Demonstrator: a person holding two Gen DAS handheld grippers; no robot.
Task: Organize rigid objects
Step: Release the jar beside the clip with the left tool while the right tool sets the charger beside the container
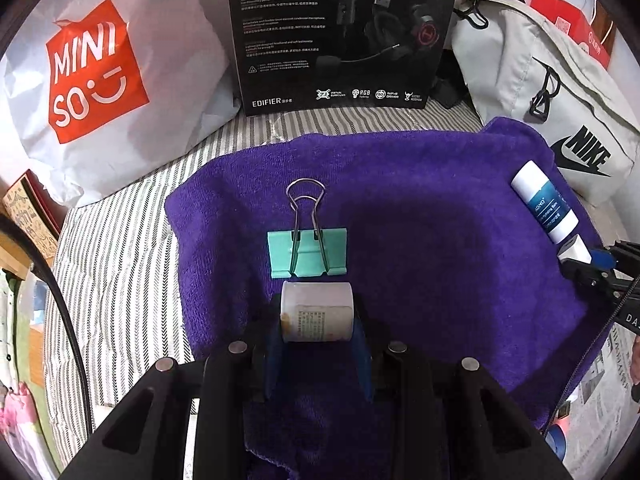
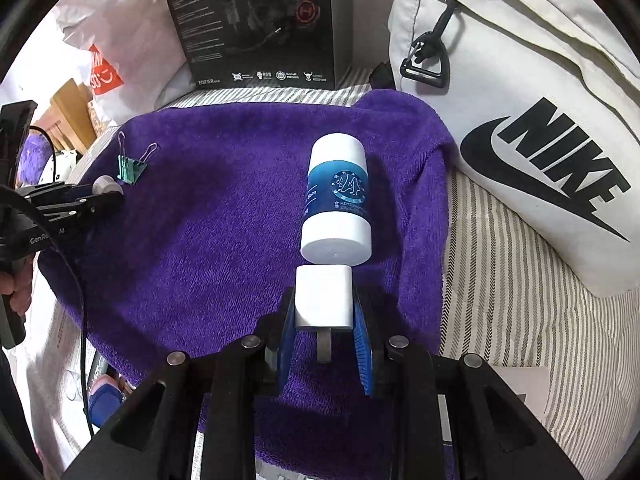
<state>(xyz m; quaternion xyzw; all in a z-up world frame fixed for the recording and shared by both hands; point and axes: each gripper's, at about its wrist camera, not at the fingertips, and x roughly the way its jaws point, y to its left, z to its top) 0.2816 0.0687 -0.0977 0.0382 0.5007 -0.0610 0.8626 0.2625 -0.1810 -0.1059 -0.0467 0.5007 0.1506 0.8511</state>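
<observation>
with the left gripper (image 1: 318,316) clamped on a small white jar (image 1: 317,312), the green binder clip (image 1: 307,253) lies just ahead of its tips, handles pointing away, on the purple towel (image 1: 420,240).

bed (image 1: 120,280): striped sheet | middle: purple towel (image 1: 420,240) lies flat on it | far edge: black box (image 1: 340,40) stands | far left corner: white shopping bag (image 1: 100,80) | far right corner: white bag (image 2: 520,100)
</observation>
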